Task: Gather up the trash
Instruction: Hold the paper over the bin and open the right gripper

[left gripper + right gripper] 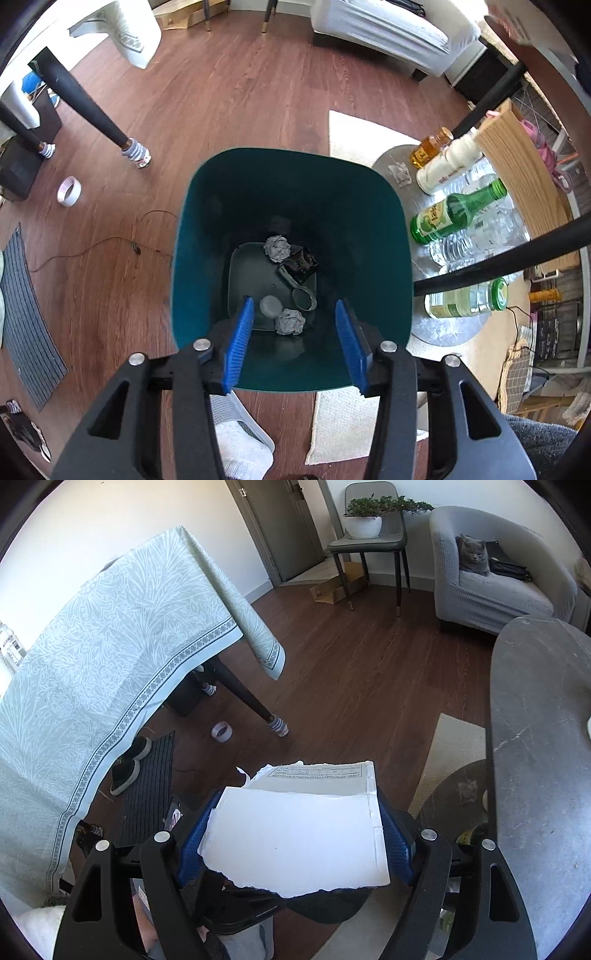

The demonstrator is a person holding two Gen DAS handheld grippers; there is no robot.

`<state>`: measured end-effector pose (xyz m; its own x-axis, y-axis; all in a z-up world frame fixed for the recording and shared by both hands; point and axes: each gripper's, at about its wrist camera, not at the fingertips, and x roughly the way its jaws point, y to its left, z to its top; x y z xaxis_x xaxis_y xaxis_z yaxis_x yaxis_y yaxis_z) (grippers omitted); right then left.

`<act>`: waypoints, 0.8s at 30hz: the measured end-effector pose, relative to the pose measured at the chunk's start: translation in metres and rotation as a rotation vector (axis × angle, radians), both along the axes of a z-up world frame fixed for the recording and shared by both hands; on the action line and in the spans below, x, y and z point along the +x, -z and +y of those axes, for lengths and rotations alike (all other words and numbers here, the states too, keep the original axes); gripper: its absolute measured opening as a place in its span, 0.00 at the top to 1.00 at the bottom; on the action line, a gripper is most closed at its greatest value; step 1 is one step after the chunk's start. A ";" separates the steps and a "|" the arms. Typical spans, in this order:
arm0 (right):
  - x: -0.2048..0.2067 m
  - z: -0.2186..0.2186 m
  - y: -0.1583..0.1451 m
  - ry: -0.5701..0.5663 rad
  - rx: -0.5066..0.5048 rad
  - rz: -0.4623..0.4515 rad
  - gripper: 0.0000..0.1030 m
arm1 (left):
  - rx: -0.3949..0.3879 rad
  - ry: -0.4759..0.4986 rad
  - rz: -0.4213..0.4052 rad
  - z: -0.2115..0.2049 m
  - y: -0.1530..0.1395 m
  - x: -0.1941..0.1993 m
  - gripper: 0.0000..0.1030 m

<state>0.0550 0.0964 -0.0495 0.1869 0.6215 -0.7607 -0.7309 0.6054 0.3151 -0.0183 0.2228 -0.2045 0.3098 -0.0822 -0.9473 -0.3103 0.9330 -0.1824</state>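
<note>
In the left wrist view my left gripper (pixel 294 304) is open and empty, held over the mouth of a teal trash bin (pixel 207 221) on the wood floor. Crumpled paper balls (pixel 277 248), a dark wrapper (pixel 300 263) and small round lids (pixel 305 298) lie at the bin's bottom. In the right wrist view my right gripper (pixel 295 812) is shut on a torn white cardboard piece (pixel 299 834), which spans both blue fingers (pixel 397 840) and hides what lies below.
Bottles (pixel 454 214) lie on a round low shelf right of the bin. A tape roll (pixel 69 191) and table legs (pixel 85 107) are to the left. A clothed table (pixel 92 657), dark marble tabletop (pixel 535 775), chair (pixel 369 546) and armchair with cat (pixel 474 555) surround.
</note>
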 end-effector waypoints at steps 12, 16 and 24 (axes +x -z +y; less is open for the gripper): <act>0.003 0.008 0.012 -0.022 -0.008 0.034 0.23 | -0.002 -0.047 -0.116 0.014 -0.038 -0.005 0.64; 0.003 0.013 0.019 -0.027 -0.027 0.033 0.23 | -0.003 -0.072 -0.156 0.022 -0.055 -0.008 0.67; 0.003 0.026 0.036 -0.036 -0.071 0.035 0.23 | 0.007 -0.120 -0.240 0.041 -0.090 -0.016 0.73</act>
<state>0.0583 0.1228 -0.0854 0.1378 0.5716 -0.8089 -0.7418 0.6007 0.2981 -0.0339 0.2636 -0.1143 0.5329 -0.0247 -0.8458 -0.3677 0.8935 -0.2578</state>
